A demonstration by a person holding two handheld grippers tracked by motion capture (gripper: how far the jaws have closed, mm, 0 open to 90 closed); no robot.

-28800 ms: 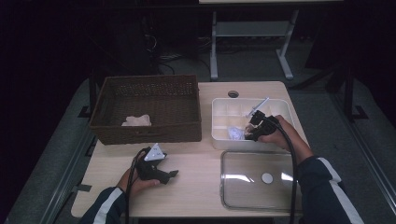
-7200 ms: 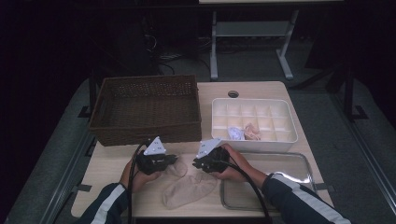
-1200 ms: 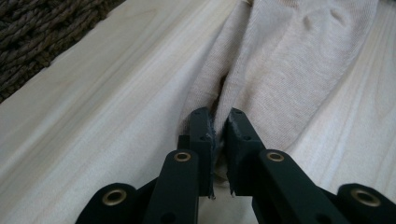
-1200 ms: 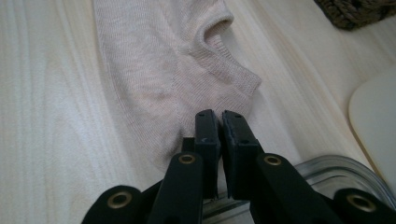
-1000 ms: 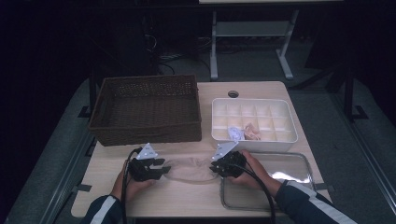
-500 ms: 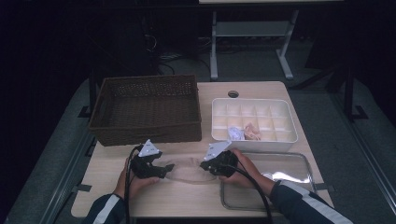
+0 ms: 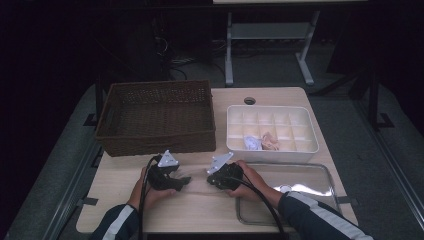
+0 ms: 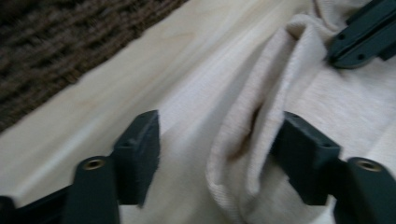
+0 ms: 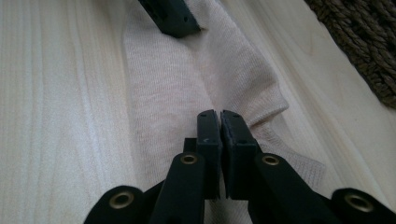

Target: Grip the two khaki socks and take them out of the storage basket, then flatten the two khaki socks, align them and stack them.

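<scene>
- High view: the cream sock (image 7: 197, 186) lies flat on the table (image 7: 165, 210), stretched between the two grippers, with its long axis running from 9 o'clock to 3 o'clock. The left gripper (image 7: 181, 183) points to 3 o'clock at one end of the sock, and the right gripper (image 7: 214, 181) points to 9 o'clock at the other end, so the two tips face each other and stand near. Behind them, at 12 o'clock, sit the brown basket (image 7: 156, 117) and the white box (image 7: 272, 131) with compartments; the clear lid (image 7: 300, 192) lies under the right forearm.
- Left gripper view: the left gripper (image 8: 219, 158) has its jaws spread, and they have just been closing a little. A raised fold of the sock (image 8: 243, 140) runs up between them toward 1 o'clock, nearer to the right-hand jaw. The pads do not press it yet. The tip of the other gripper shows at 2 o'clock, on the cloth.
- Right gripper view: the right gripper (image 9: 219, 122) has its jaws pressed together, pinching the edge of the sock (image 9: 187, 79), which stretches away toward 12 o'clock. The left gripper's tip sits at the far end, at 11 o'clock.
- Judgement: the coming move turns on the fold between the left jaws. The right hand already holds its end, so the left jaws only need to close on the fold.
</scene>
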